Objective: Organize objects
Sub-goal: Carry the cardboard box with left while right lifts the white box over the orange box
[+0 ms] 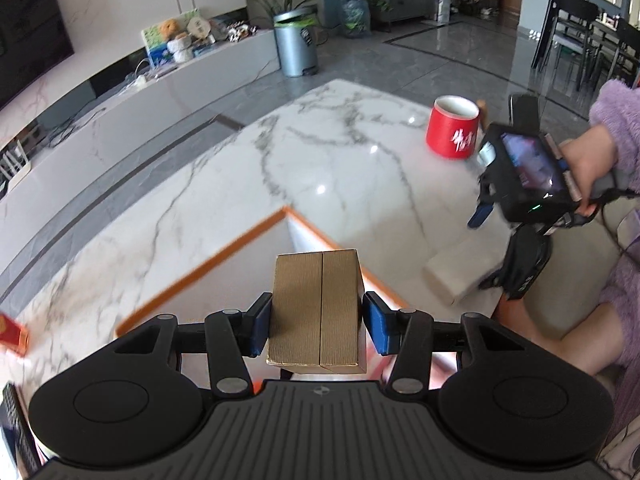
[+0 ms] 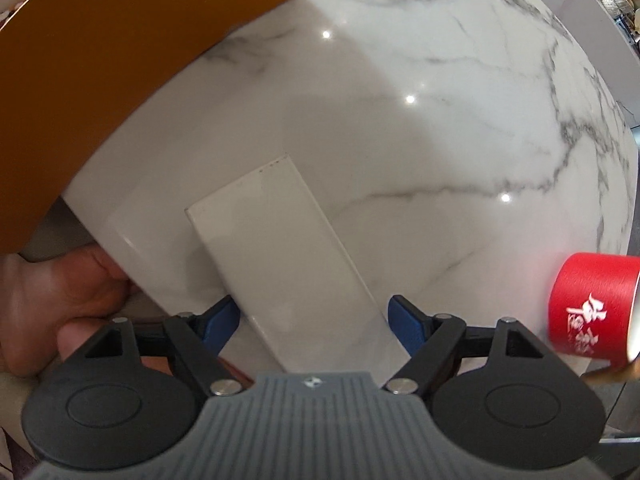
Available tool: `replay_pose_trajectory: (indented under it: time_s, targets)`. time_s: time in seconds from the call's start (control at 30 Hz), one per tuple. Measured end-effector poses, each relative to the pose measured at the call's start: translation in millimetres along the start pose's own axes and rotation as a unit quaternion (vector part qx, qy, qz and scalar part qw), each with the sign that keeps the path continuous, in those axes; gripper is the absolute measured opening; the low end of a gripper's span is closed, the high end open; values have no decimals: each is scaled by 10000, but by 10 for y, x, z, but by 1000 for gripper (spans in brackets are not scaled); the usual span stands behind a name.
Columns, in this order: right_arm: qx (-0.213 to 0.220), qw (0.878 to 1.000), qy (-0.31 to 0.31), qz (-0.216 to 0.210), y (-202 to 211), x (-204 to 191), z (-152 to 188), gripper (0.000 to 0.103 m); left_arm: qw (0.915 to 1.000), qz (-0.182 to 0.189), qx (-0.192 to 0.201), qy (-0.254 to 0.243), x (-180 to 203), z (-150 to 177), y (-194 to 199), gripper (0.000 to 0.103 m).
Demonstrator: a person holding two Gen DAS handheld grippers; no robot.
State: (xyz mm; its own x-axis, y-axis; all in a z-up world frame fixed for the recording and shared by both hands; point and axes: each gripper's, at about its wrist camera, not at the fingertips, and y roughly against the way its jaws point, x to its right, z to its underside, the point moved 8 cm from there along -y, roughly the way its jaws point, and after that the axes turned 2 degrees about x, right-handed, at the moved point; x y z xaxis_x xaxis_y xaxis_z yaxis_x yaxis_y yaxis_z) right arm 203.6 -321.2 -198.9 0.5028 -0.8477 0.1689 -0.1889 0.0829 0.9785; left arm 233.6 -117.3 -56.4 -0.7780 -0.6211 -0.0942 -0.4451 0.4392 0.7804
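My left gripper point(image 1: 318, 320) is shut on a gold ribbed carton point(image 1: 318, 304), its blue pads pressing both sides. The carton hangs above a white box with an orange rim point(image 1: 208, 268), whose orange wall point(image 2: 120, 40) fills the upper left of the right wrist view. A flat white box point(image 2: 280, 256) lies on the marble table near its front edge, also seen as a pale slab point(image 1: 460, 276). My right gripper point(image 2: 314, 320) points down over its near end, open, one blue pad on each side. The left wrist view shows the right gripper point(image 1: 486, 248) from the side.
A red mug point(image 1: 452, 128) with white lettering stands right of the white box point(image 2: 592, 308). A red packet point(image 1: 12, 334) and a dark remote point(image 1: 16, 432) lie at the table's left. The person's leg point(image 2: 60, 300) is against the near table edge.
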Motion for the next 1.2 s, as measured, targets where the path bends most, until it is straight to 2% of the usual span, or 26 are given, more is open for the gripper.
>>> replay_pose_trajectory:
  time_s: [0.17,0.33,0.4,0.47,0.5,0.67,0.87,0.97,1.2]
  targets:
    - [324,9963,768,196,71,-214,25,87,9996,-154,-242,-74,-28,266,-21,56]
    - [394,9903,1301,273,35,-338,27,87,9981,-382,-491,20,-203,472,-25,56]
    - [438,9924,1141,161,45,-316,4,86,9975,-473,-504,113,-289,508,17,56]
    - [496,9945,919,106,77,-266,-5,74,9972,-537,-498,166,-346,525,58,56]
    - [478,9951,854,113,79,-263,-8,73,9970,-568,-500,165,-365,533,71,56]
    - [631,9903,1151,451,137,-265,-27,70,9965,-641,-512,155,-398,604,77,56]
    - [948,9854,1263,639,380,-334,-57,69,9967,-648,-468,106,-353,649,44,56]
    - [1140,9824,1262,767,579,-436,-13,68,9969,-655,-428,107,-347,658,55,56]
    - [1776,9704,1260,1045,1144,-439,-269,66,9972,-706,-230,121,-409,647,177,56]
